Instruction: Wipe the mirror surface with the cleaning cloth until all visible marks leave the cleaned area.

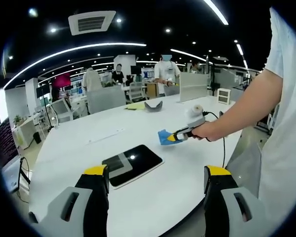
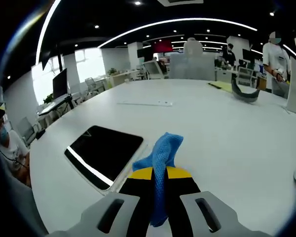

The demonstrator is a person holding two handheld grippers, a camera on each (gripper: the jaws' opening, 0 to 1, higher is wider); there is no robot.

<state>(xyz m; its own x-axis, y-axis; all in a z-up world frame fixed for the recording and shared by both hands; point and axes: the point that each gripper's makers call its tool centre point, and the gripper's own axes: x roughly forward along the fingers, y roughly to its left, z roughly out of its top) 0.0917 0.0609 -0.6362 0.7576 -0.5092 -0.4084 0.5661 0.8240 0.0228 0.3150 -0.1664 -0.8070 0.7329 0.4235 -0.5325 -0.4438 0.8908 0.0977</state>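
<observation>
Left tool (image 1: 155,180) rises from six o'clock, jaws wide apart; right tool (image 2: 159,178), jaws clamped together, is gripped by a hand (image 1: 207,131) reaching in from three o'clock

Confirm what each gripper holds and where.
Right gripper is shut on the blue cleaning cloth, pinched along its lower length, upper end free. Left gripper is open and holds nothing.

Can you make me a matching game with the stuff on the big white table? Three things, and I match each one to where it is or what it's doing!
Things:
1. blue cloth
2. mirror
3. left gripper

States:
A. lying flat on the table
B. open, holding nothing
C. pinched in the right gripper

Pairs: 1-C, 2-A, 3-B
</observation>
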